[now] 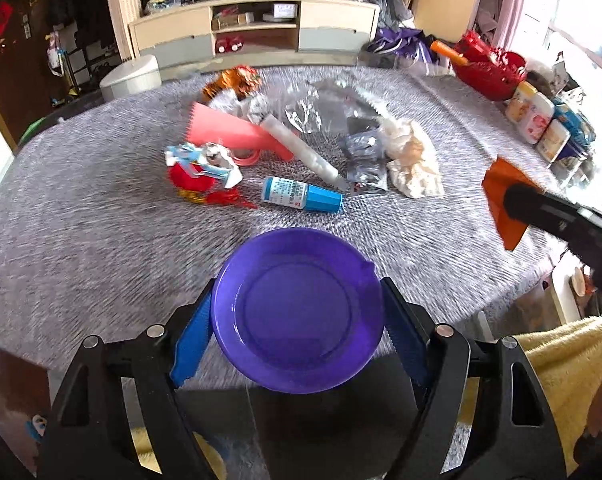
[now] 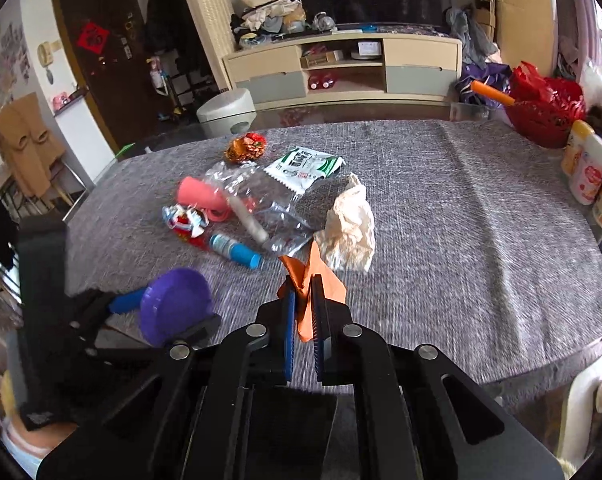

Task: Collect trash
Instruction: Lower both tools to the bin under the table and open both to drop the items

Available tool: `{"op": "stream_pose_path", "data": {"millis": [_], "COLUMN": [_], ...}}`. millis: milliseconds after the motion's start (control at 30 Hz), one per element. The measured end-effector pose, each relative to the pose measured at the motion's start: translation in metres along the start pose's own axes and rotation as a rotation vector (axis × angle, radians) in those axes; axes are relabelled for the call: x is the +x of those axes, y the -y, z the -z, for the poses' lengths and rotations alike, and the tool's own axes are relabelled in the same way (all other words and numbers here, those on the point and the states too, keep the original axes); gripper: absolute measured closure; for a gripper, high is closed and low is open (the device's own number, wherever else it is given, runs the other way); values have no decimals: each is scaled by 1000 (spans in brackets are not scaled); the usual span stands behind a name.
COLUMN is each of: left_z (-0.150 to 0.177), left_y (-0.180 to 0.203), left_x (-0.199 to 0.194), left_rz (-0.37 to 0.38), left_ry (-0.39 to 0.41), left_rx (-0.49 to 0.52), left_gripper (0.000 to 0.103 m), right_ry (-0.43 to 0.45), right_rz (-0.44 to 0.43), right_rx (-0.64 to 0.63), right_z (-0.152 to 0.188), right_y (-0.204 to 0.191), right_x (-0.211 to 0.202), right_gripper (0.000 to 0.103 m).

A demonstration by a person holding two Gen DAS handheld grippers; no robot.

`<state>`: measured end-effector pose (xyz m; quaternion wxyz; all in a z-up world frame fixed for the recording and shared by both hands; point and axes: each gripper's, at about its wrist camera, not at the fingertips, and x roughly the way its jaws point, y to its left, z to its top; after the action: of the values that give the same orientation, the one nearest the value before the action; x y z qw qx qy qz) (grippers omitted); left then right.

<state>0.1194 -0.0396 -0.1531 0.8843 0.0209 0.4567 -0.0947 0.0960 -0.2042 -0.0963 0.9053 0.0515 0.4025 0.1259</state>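
Observation:
My left gripper (image 1: 297, 312) is shut on a purple plastic bowl (image 1: 297, 310), held above the near edge of the table; the bowl also shows in the right wrist view (image 2: 175, 304). My right gripper (image 2: 304, 300) is shut on a crumpled orange paper scrap (image 2: 315, 276), which also shows in the left wrist view (image 1: 505, 200) at the right. Trash lies mid-table: a blue glue bottle (image 1: 301, 196), a crumpled tissue (image 1: 411, 160), a clear plastic bag (image 2: 269, 204), a red and white wrapper (image 1: 203, 168), a pink card (image 1: 229, 132) and a green and white packet (image 2: 305, 168).
The grey tablecloth (image 2: 481, 220) covers the table. A red basket (image 2: 545, 120) and several bottles (image 2: 589, 172) stand at the right edge. An orange foil wrapper (image 2: 247, 146) lies at the far side. A TV cabinet (image 2: 341, 68) stands beyond.

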Motion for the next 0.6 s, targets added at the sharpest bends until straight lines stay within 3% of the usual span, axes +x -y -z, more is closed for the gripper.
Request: {"op": "stream_pose_path", "data": {"millis": [200, 300, 600], "left_z": [28, 47, 115], "left_y": [-3, -5, -13], "left_x": [-53, -69, -51], "left_rz": [23, 42, 101], "left_ry": [42, 38, -87], "left_rx": [-4, -13, -82], "left_gripper": [29, 29, 29], "right_ry": [2, -35, -168], "right_rz": [-19, -81, -82], "right_rx": [-18, -3, 20], "right_z": [27, 47, 97], "right_y": [-15, -22, -26], "right_x": [-23, -26, 3], "right_gripper": [94, 94, 94]}}
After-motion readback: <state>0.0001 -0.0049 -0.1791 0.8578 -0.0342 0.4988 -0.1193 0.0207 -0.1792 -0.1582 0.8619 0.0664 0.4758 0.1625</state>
